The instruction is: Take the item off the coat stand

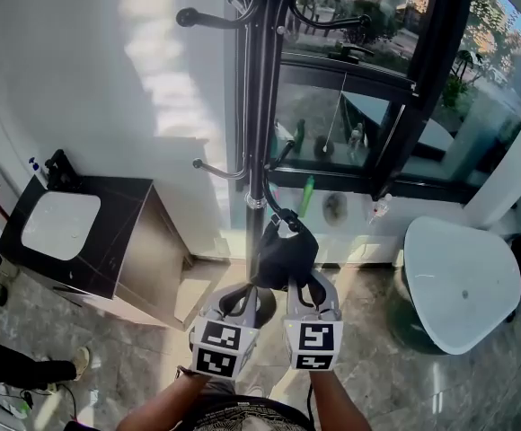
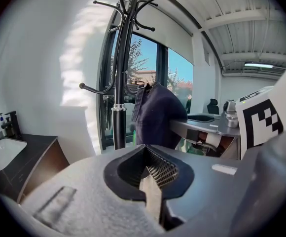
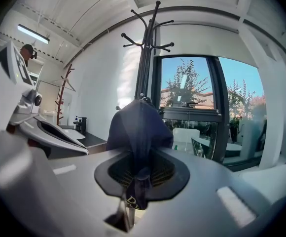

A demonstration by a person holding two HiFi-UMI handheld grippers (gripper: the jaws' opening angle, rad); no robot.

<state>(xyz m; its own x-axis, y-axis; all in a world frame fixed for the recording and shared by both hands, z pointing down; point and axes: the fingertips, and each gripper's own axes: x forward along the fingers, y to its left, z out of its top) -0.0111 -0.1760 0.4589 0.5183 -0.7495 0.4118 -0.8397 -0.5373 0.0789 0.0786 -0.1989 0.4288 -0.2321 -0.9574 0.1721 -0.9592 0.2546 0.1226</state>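
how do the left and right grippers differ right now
The left gripper has its jaws together on nothing, while the right gripper is clamped on a fold of the dark blue fabric item. The left gripper sits apart from that item, which hangs ahead to its right; the right gripper touches it. Both are held side by side, pointing at the coat stand.

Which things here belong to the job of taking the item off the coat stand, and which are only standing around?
For the job:
coat stand
dark item, hanging on a lower hook
right gripper, shut on the dark item
left gripper, shut, holding nothing

Only standing around:
sink cabinet
white tub
window
green bottle
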